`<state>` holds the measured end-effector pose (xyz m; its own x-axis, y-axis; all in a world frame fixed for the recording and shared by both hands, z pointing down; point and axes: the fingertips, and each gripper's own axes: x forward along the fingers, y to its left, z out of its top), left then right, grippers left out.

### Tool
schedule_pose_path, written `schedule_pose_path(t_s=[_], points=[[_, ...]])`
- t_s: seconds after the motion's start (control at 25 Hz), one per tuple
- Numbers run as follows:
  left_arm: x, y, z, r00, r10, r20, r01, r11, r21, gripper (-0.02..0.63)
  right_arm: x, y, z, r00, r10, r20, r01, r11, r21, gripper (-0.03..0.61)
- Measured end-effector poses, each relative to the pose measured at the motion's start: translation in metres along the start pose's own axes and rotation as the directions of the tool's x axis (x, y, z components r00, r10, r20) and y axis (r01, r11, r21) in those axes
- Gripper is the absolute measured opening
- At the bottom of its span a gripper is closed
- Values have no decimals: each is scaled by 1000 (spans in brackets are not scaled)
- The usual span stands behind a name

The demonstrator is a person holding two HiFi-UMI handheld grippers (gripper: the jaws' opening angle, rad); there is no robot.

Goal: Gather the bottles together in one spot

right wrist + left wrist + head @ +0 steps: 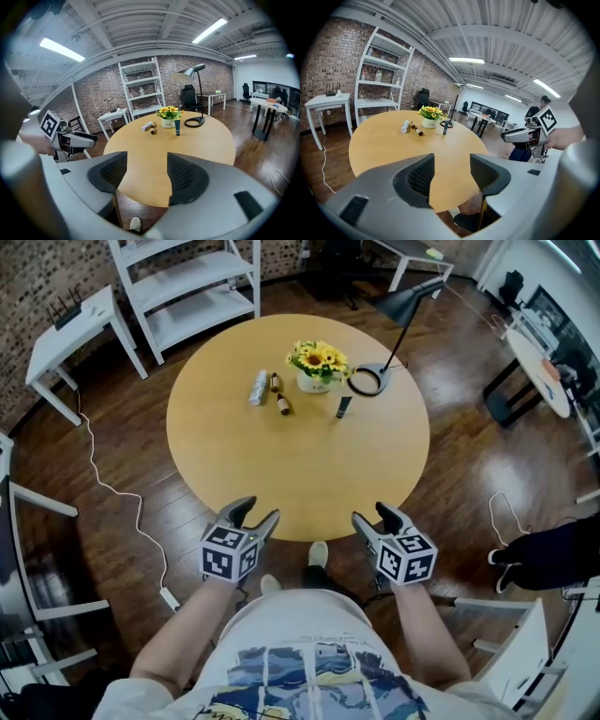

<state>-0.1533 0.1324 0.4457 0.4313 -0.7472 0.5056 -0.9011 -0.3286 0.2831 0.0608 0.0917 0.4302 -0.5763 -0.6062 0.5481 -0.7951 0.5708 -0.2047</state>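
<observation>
Round wooden surface (281, 465) on a dark plank floor, shown from the head view and from each gripper view.

Nearest, at the surface's near rim, the left tongs (256, 514) and right tongs (375, 517) are held side by side, apart from each other, both aimed across the surface and somewhat downward. Each pair has its jaws apart with nothing between them; only wood and floor show through the gaps.

On the far side are the bottles, all well beyond either pair. Left of the sunflower pot (318, 371) lies a white bottle (258, 387), its long axis running roughly away from the person. Just beside it are a far brown bottle (275, 382) and a near brown bottle (283, 406), the near one lying on its side; whether the far one lies or stands is too small to tell. Right of the pot, close to the desk lamp's ring base (367, 380), a dark bottle (343, 408) stands upright, apart from the other three.

For the coming move, the dark bottle appears to be the outlier. It sits ahead of the right tongs, the nearer pair, while the white and brown group falls on the left tongs' side. Gathering looks not yet begun, and either pair needs a long reach across the surface first.

Beyond the surface are white shelving (192, 282), a small white side table (70, 329) and a brick wall.
</observation>
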Motion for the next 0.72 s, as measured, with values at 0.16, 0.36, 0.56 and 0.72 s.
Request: schedule_pose_path(t_s=[0.16,0.36,0.56,0.72], points=[[-4,-1,-3,1000,5,-12,-5,1000,14,229,-2,5,-2,1000,0,0,0,1000,2,291],[-4,-2,-14,1000,-6,-30,6,1000,-1,229,-2,11,-8,1000,6,-2,-6,1000,6,292],[-4,0,-19,999,-36,-34,35,999,-32,250,-5,12,-12,1000,6,-7,-6,1000,19,291],[5,7,-16,998,-40,-42,40,999,-12,249,-7,7,-18,1000,3,-13,-3,1000,21,291]])
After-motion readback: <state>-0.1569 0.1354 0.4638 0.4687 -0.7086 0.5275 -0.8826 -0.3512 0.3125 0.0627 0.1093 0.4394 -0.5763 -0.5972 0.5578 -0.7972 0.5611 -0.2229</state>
